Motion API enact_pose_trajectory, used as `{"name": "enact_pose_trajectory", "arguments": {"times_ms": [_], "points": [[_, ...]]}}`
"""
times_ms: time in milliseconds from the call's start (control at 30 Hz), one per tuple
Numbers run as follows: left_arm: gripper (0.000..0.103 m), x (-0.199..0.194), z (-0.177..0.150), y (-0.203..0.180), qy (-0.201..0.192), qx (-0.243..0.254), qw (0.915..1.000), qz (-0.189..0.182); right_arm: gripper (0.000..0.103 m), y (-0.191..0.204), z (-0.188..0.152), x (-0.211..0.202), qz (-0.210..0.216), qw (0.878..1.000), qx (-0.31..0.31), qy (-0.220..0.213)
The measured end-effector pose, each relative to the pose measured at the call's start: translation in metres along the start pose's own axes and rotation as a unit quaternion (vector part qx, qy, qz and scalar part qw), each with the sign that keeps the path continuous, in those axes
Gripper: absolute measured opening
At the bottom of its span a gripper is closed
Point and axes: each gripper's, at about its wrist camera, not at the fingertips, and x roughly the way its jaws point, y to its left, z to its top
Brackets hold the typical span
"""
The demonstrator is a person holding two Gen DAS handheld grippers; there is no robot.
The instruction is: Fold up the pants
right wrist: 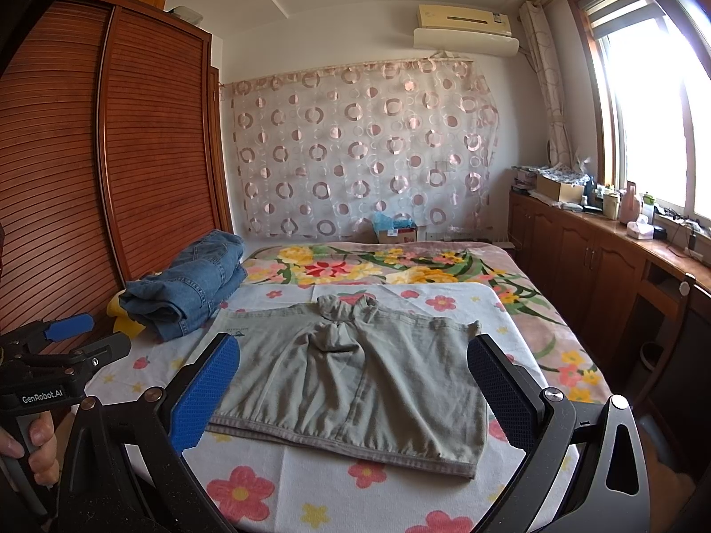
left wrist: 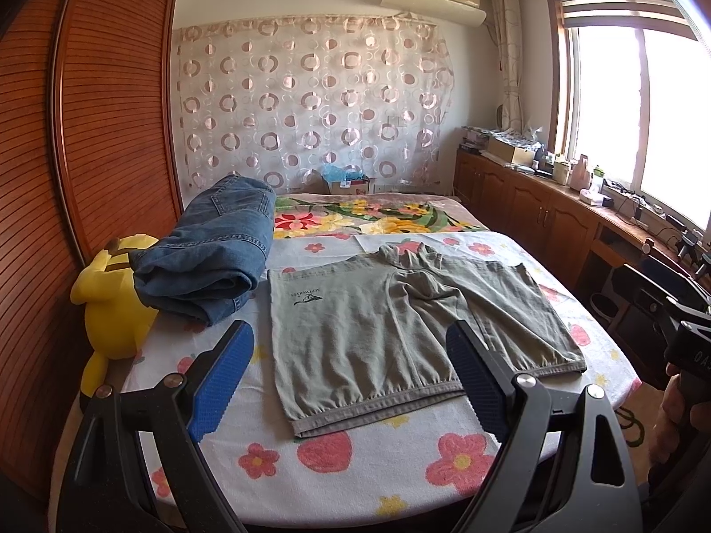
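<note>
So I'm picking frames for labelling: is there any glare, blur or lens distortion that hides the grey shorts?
Left wrist view: the window is blown out white, the wardrobe bows from fisheye, but the grey shorts are sharp and evenly lit. Right wrist view: same window glare, edges curved, shorts clear.

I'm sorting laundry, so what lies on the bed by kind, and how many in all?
Grey-green shorts: 1
Blue jeans: 1
Yellow plush toy: 1
Total: 3
</note>
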Motion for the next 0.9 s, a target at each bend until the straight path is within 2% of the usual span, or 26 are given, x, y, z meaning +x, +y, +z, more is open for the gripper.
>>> {"name": "enact_pose_trajectory", "arguments": {"times_ms": [433,767,900], "points": [[0.089,0.001,-0.002,-0.002,0.004,-0.001,1.0,-0.006,0.102,-0.003,0.0,-0.003,-0.001,1.0,0.001,-0.001],[0.089,0.033,-0.006,-0.012,0.009,0.026,0.9994,-0.018,0.102,-0.024,0.0,0.02,0.004,1.0,0.0,0.017],[0.089,0.055,-0.005,-0.012,0.029,0.043,0.9985,-0.02,0.102,-0.037,0.003,0.035,-0.003,1.0,-0.002,0.023]]}}
